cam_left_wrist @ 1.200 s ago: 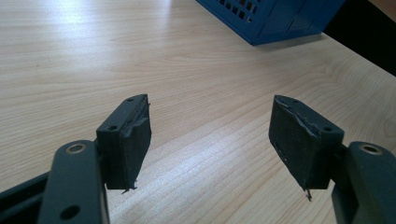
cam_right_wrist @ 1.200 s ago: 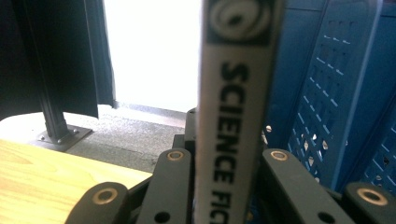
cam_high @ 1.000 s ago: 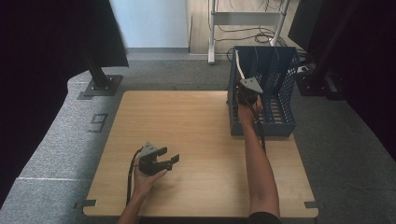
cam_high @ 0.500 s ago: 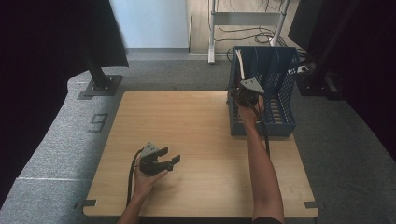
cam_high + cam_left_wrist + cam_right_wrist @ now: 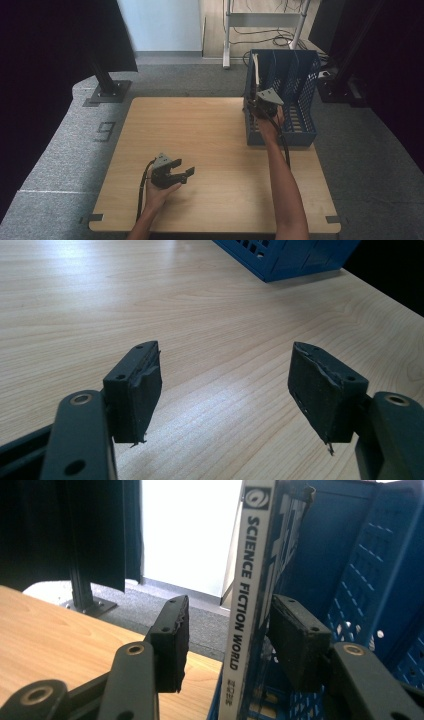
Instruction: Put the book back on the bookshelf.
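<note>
A thin book [image 5: 247,580] with "SCIENCE FICTION WORLD" on its white spine stands upright at the left end of a blue slotted rack [image 5: 300,125]; its pale edge [image 5: 255,67] rises above the rack's rim. My right gripper [image 5: 231,605] straddles the book. Its jaws have just been opening, and the left pad [image 5: 172,640] stands apart from the spine, so it is open. From above, that gripper [image 5: 257,102] sits at the rack's near left corner. My left gripper [image 5: 185,167] rests open on the wooden table [image 5: 200,130], with nothing between its pads [image 5: 227,352].
The rack stands on the table's far right part and reaches its back edge. Grey carpet surrounds the table. A black stand foot [image 5: 107,92] sits on the floor at far left, and a white metal frame [image 5: 227,30] with cables behind the rack.
</note>
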